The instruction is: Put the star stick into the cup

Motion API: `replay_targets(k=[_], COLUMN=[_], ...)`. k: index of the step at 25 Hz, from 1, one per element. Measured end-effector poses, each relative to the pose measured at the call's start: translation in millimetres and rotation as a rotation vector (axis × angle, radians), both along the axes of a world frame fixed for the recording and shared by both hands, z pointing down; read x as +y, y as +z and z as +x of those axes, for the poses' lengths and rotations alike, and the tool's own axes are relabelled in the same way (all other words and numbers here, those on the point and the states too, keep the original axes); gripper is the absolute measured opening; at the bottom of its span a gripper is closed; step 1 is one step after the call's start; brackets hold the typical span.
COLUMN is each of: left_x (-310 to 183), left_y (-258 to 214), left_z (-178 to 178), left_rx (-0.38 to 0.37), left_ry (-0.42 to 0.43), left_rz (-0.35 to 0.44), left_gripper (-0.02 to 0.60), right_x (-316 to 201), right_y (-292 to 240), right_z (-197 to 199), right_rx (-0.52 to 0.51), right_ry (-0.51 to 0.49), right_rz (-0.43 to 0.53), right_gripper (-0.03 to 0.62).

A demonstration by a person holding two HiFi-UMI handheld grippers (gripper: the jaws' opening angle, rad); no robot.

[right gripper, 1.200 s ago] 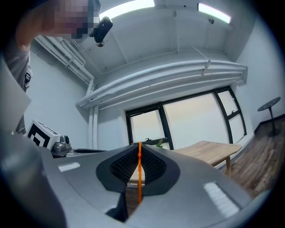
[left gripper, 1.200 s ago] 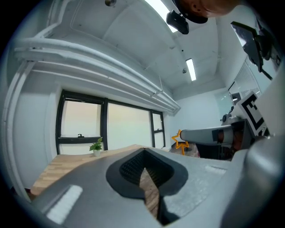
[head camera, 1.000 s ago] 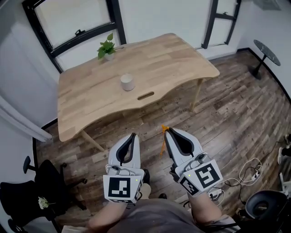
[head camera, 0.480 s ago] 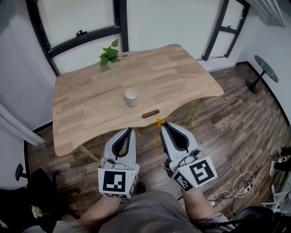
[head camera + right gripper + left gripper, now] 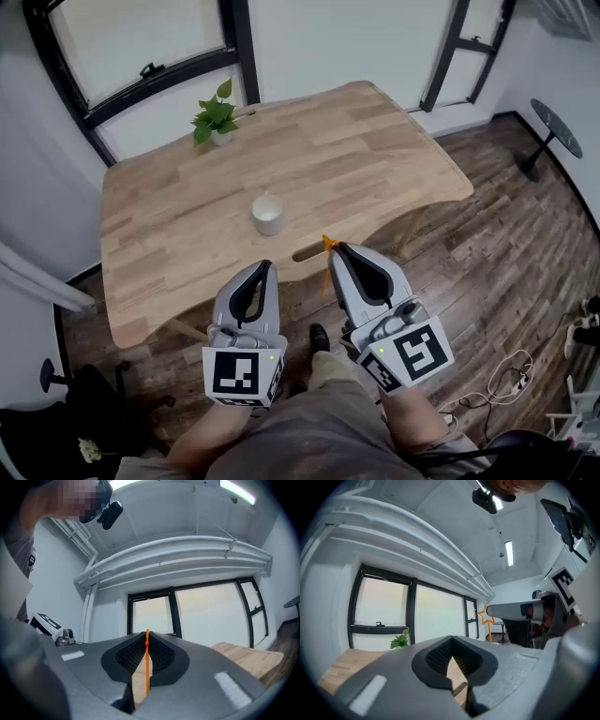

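Left tongs (image 5: 264, 270): jaws pressed together, nothing between them. Right tongs (image 5: 336, 251): jaws clamped on the orange star stick (image 5: 326, 274), which stands edge-on between them in the right gripper view. The star end projects past the jaw tips.

The cup (image 5: 267, 214) is white and stands upright on the wooden counter (image 5: 159, 225), apart from the stick.

Change against the frame half a second earlier: the counter's near edge sits closer to both tongs, and the star end now overlaps that edge beside the slot (image 5: 302, 253). The potted plant (image 5: 214, 114) remains at the far edge.

Markings: each tongs carries a cube with black-and-white square markers (image 5: 246, 373).
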State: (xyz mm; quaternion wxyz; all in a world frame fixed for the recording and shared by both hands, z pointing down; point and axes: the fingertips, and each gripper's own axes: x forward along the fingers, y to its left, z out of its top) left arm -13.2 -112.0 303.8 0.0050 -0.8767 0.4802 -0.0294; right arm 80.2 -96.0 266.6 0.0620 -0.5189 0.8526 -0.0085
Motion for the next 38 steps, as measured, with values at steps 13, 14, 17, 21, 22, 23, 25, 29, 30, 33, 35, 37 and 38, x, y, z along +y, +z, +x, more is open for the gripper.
replay_targets(k=[13,14,17,21,22,23,25,29,30,33,35,37,38], left_x=[-124,-130,-145,-156,-158,-159,-163,-173,-176,-188,-197,-206,-211], left_y=[15,14,7,-10,-13,-16,-21,-25,-25,-24,-24,-23,-21], left_z=[20,21,20,10,7,4,-5,-25,-30,-41,-47,-51,-53], left_rx=[-0.046,-0.05,-0.058,-0.057,-0.054,-0.049,-0.04,-0.017,-0.012,0.0,0.012,0.021,0.026], left_ry=[-0.132,-0.143,-0.182,-0.231,-0.241,-0.251,-0.27,-0.294,-0.294,-0.281,-0.263,-0.244,-0.234], left_rz=[-0.068,-0.07,-0.053,-0.013,-0.005,0.003,0.018,0.031,0.032,0.033,0.032,0.028,0.025], left_gripper=[0.0,0.0,0.0,0.0,0.0,0.0,0.0,0.0,0.0,0.0,0.0,0.0,0.0], right_x=[-140,-147,-164,-180,-183,-187,-192,-202,-206,-217,-225,-233,-238], right_y=[20,21,16,0,-4,-7,-14,-22,-22,-17,-14,-10,-7], right_z=[15,15,9,-5,-10,-14,-24,-45,-50,-61,-66,-70,-71], right_rx=[-0.064,-0.068,-0.08,-0.089,-0.089,-0.088,-0.087,-0.068,-0.061,-0.045,-0.037,-0.029,-0.026], right_ry=[-0.162,-0.178,-0.234,-0.298,-0.311,-0.323,-0.347,-0.37,-0.37,-0.356,-0.341,-0.324,-0.314], right_rz=[-0.079,-0.082,-0.073,-0.035,-0.026,-0.017,0.001,0.025,0.027,0.011,-0.005,-0.018,-0.026], right_gripper=[0.043,0.043,0.043,0.043,0.043,0.043,0.043,0.043,0.043,0.043,0.043,0.043,0.043])
